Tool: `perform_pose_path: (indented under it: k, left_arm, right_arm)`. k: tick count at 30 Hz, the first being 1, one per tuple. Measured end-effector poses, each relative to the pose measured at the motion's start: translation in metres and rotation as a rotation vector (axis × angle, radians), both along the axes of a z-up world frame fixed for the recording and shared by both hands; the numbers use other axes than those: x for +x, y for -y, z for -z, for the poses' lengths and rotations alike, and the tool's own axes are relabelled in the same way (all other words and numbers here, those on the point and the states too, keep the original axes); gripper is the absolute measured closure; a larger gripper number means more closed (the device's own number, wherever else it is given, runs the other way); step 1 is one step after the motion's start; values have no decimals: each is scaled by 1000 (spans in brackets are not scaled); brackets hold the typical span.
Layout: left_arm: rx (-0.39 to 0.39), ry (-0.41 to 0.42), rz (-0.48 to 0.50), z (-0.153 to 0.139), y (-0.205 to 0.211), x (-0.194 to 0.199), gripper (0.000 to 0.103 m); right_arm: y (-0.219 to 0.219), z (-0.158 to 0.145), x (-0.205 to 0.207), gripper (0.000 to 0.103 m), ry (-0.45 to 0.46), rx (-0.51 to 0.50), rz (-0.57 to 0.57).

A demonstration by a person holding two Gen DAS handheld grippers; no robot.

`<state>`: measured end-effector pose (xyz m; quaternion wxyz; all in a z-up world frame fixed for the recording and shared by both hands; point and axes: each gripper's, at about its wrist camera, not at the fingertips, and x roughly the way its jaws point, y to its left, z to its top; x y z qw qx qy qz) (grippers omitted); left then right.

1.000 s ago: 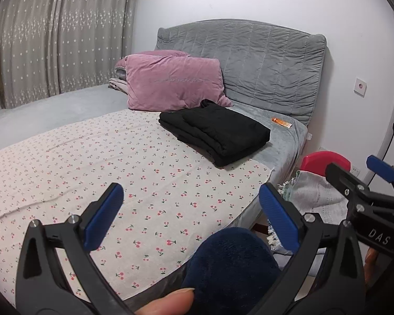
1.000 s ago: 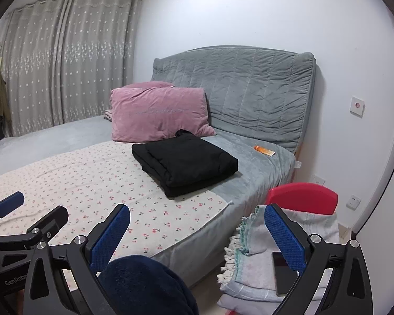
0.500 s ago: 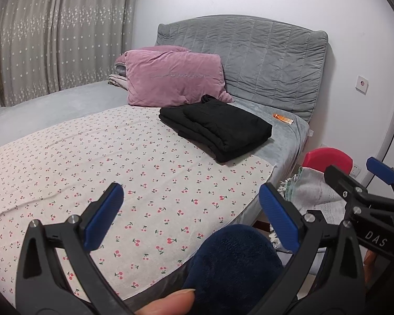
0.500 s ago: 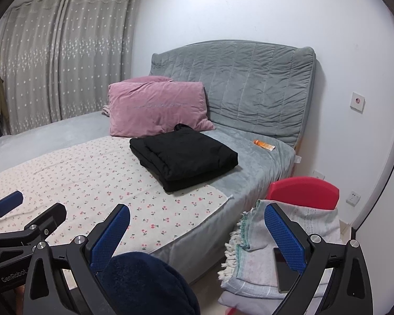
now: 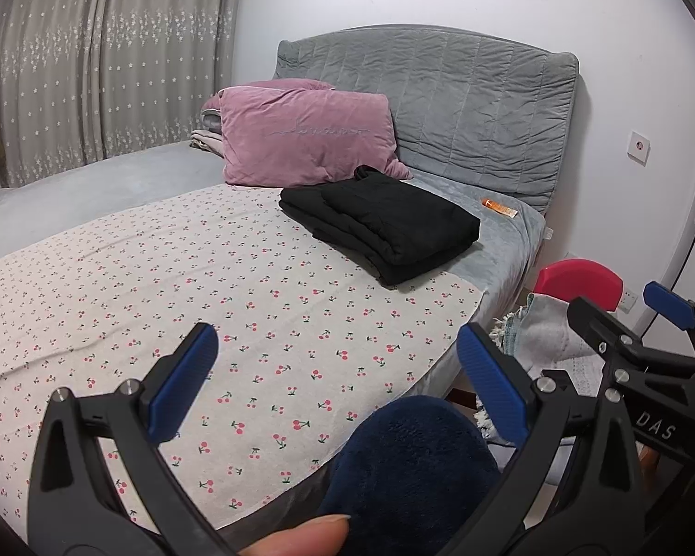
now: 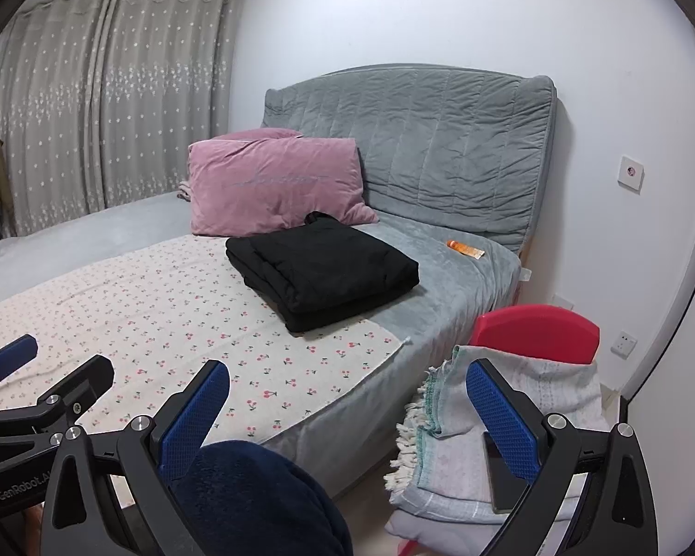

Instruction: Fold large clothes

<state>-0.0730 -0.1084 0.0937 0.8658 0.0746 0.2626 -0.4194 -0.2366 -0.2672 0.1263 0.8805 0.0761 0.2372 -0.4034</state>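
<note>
The black garment (image 5: pixel 384 227) lies already folded into a thick rectangle on the bed (image 5: pixel 505 250), just in front of the pink pillow (image 5: pixel 301 139) and partly on the cherry-print sheet (image 5: pixel 208 306). It is one piece, as far as I can tell, folded in several layers. It looks soft and rather heavy, maybe padded; I judge it will sag and open itself if it is lifted by one layer only. A better hold would be at the two corners of the edge nearest the pillow or of the opposite one, pinching all layers together, one tongs at each corner.

Both tongs hang well apart from the pillow, at the near edge of the bed. The left tongs (image 5: pixel 333 370) stand wide apart with nothing between them; the right tongs (image 6: pixel 347 403) are also spread and hold nothing.

Counted: one black garment, two pink pillows stacked, one small orange tube (image 6: pixel 465 249) to the right of the pillow near the grey headboard (image 6: pixel 440 139), and one pile of light cloth (image 6: pixel 509 417) on a red stool (image 6: pixel 537 329) beside the bed.
</note>
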Motion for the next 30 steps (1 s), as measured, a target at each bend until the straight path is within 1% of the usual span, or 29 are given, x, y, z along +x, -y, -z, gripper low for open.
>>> perform_pose_path:
  k: [30]
  left_arm:
    - [-13, -28, 21, 2, 3, 1, 1]
  right_arm:
    - [1, 2, 0, 0, -9, -3, 10]
